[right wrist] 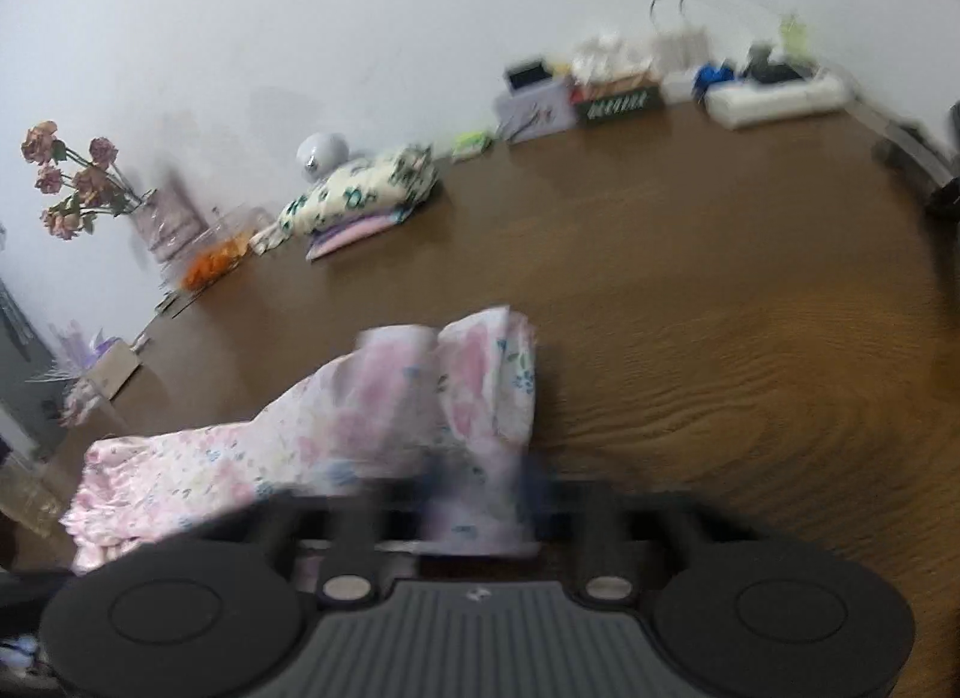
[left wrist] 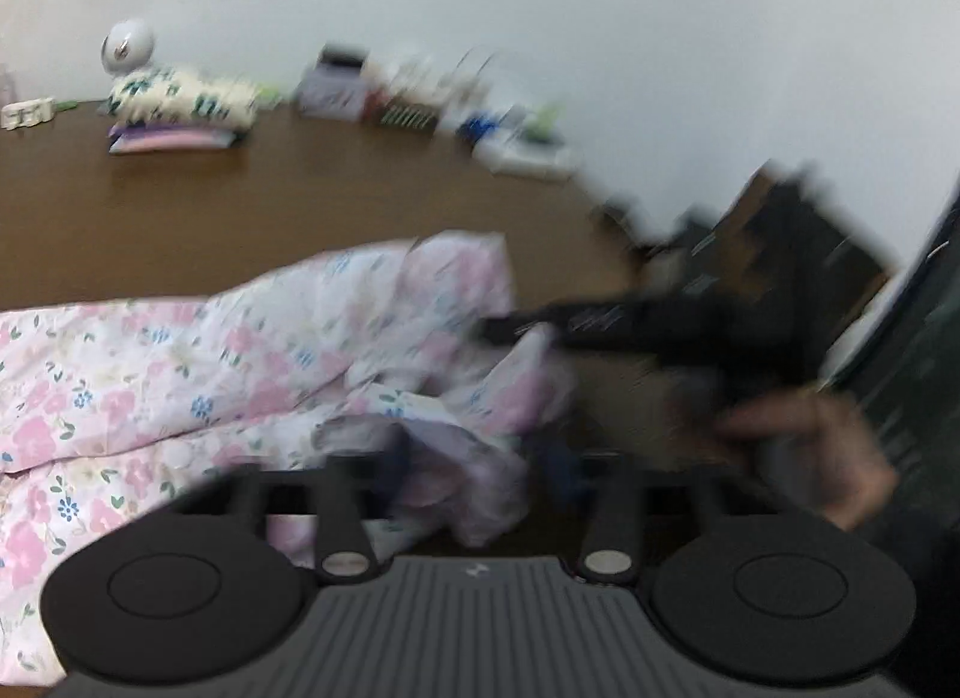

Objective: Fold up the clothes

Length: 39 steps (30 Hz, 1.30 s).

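While it lies rumpled on the brown wooden tabletop point(right wrist: 720, 290), the pink floral cotton garment point(left wrist: 180, 374) is pinched in the closed jaws of the right gripper point(right wrist: 474, 494), and the left gripper point(left wrist: 474, 458) jaws are narrowed over its cloth.

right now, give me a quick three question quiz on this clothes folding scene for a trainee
1. True or false: the pink floral garment is the only thing on the brown table.
2. What lies on top of the folded stack near the wall? A: a cream cloth with green flowers. B: a red towel. C: a book.
3. What are the fingers of the right gripper closed on?

Key: 1 false, other items line the wall side. 2 A. 3 the pink floral garment.
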Each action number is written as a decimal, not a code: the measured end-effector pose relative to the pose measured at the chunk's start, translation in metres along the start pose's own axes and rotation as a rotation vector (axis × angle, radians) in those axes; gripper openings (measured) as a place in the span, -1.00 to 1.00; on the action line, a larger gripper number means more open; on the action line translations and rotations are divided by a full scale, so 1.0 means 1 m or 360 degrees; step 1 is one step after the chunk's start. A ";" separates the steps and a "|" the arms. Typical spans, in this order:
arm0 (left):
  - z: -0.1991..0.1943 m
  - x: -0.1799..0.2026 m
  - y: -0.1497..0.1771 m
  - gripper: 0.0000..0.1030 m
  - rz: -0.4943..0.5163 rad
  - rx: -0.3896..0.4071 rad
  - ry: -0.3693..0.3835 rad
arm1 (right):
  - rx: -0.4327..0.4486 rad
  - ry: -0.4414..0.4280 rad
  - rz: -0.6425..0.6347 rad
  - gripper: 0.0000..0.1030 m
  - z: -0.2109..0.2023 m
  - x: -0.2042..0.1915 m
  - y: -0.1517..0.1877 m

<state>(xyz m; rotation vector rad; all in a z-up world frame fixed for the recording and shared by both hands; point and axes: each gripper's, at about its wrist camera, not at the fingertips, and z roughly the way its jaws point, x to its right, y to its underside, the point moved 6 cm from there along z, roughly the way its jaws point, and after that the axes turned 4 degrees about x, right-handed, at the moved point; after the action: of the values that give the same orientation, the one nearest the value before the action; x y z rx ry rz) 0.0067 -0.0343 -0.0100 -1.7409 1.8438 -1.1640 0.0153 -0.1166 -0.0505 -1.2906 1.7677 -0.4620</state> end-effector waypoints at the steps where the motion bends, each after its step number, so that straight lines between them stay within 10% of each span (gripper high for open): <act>1: 0.004 -0.005 -0.001 -0.72 -0.0029 0.0007 -0.0023 | 0.0024 -0.0015 -0.0027 -0.96 -0.003 -0.005 -0.003; 6: -0.015 -0.041 -0.008 -0.76 -0.0150 0.0140 -0.0137 | 0.0212 -0.0297 -0.0333 -0.96 -0.034 -0.063 -0.023; 13: -0.039 -0.088 0.015 -0.49 -0.0389 0.0155 -0.0315 | -0.0074 -0.0541 -0.0958 -0.96 0.005 -0.158 0.008; 23: -0.079 -0.119 -0.015 -0.06 -0.0672 0.0376 -0.0207 | -0.0257 -0.0606 -0.0988 -0.87 0.026 -0.161 0.046; 27: -0.038 -0.128 -0.021 -0.48 -0.0761 0.0209 -0.0231 | -0.0210 -0.0582 -0.1035 -0.85 0.016 -0.167 0.052; 32: -0.033 -0.140 -0.005 -0.55 -0.0787 0.0172 -0.0248 | -0.0112 -0.0683 -0.0946 -0.43 -0.038 -0.159 0.043; 39: -0.043 -0.132 0.003 -0.55 -0.0722 0.0174 -0.0269 | 0.0002 -0.0495 -0.0616 -0.80 0.005 -0.147 -0.005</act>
<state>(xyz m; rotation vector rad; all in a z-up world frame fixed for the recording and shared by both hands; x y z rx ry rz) -0.0022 0.1037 -0.0232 -2.1837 1.2993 -1.1998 0.0339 0.0147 0.0132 -1.6156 1.2637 -0.4464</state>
